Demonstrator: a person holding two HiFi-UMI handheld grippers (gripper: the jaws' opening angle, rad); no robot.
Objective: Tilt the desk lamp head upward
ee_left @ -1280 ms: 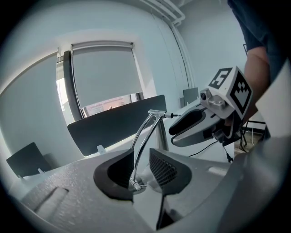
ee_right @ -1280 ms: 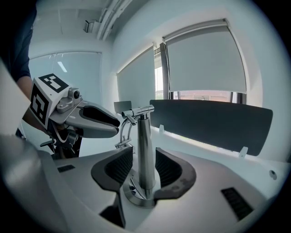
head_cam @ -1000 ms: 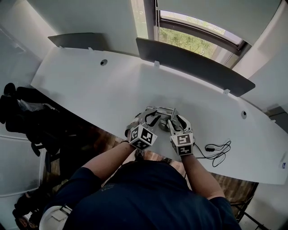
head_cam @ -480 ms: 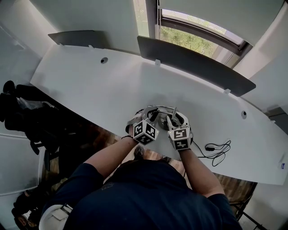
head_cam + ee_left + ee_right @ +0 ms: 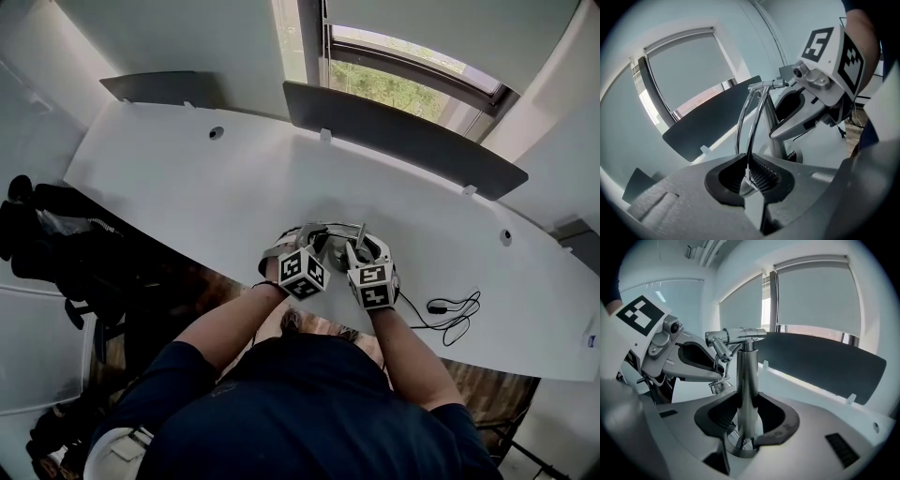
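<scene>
A chrome desk lamp (image 5: pixel 336 232) stands near the front edge of the white desk (image 5: pixel 187 178), with both grippers at it. Its upright post (image 5: pixel 746 380) rises between the jaws of my right gripper (image 5: pixel 746 427), and the pads sit against it on both sides. Two thin chrome rods (image 5: pixel 752 122) curve down from the top joint to the small lamp head (image 5: pixel 717 386). My left gripper (image 5: pixel 749 180) is shut on that head, just left of the post. In the head view the left gripper (image 5: pixel 314 246) and right gripper (image 5: pixel 361 251) are side by side.
A black cable (image 5: pixel 455 314) loops on the desk right of the lamp. A dark divider panel (image 5: pixel 403 136) runs along the desk's far edge below the window (image 5: pixel 403 84). Dark objects (image 5: pixel 56 234) lie on the floor at the left.
Both grippers have drawn in closer to the lamp and to each other. The right gripper's jaws have come in around the post.
</scene>
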